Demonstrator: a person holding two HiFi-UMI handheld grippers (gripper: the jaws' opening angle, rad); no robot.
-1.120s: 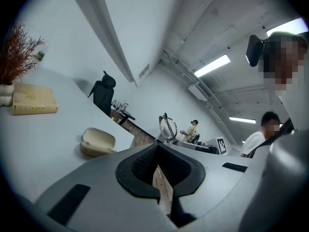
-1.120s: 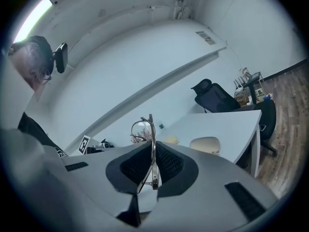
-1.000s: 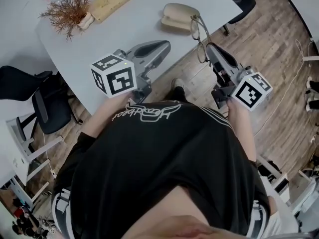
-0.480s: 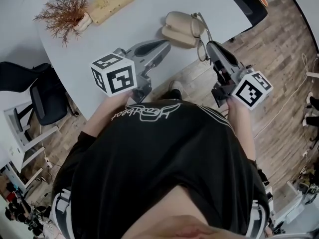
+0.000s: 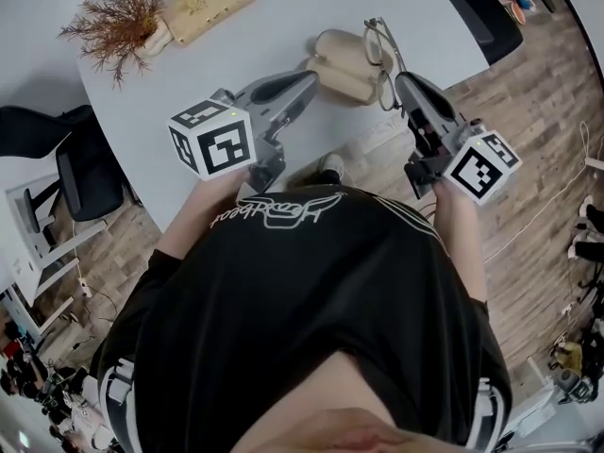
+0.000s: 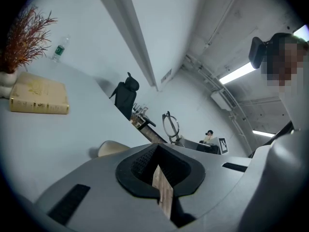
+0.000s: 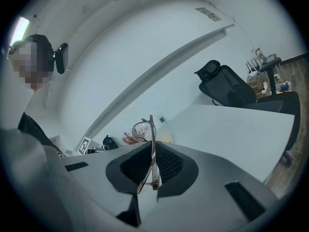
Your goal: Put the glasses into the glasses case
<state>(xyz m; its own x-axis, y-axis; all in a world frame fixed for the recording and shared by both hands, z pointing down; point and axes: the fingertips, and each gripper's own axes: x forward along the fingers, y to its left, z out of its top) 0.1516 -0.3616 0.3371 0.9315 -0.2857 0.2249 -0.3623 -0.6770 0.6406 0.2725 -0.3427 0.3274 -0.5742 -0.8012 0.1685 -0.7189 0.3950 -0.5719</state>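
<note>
The beige glasses case [image 5: 342, 57] lies closed near the front edge of the white table [image 5: 283, 17]. My right gripper [image 5: 406, 83] is shut on one temple of the thin metal-framed glasses [image 5: 379, 59] and holds them up just right of the case. In the right gripper view the temple [image 7: 152, 151] runs between the pads and a lens [image 7: 140, 130] stands beyond the tips. My left gripper [image 5: 307, 81] points at the case's left end, its jaws together with nothing in them. The left gripper view shows the case [image 6: 112, 149] low ahead and the glasses [image 6: 170, 125] further off.
A tan book [image 5: 209, 1] and a dried plant in a small vase [image 5: 121, 19] sit at the table's far left. A black office chair [image 5: 80, 173] stands left of the table and another [image 5: 477, 12] at its right end. Wooden floor [image 5: 528, 111] lies below my right gripper.
Both grippers have moved forward toward the table. The glasses have gone from in front of the table's edge to beside the case's right end. The left gripper's tips have come close to the case.
</note>
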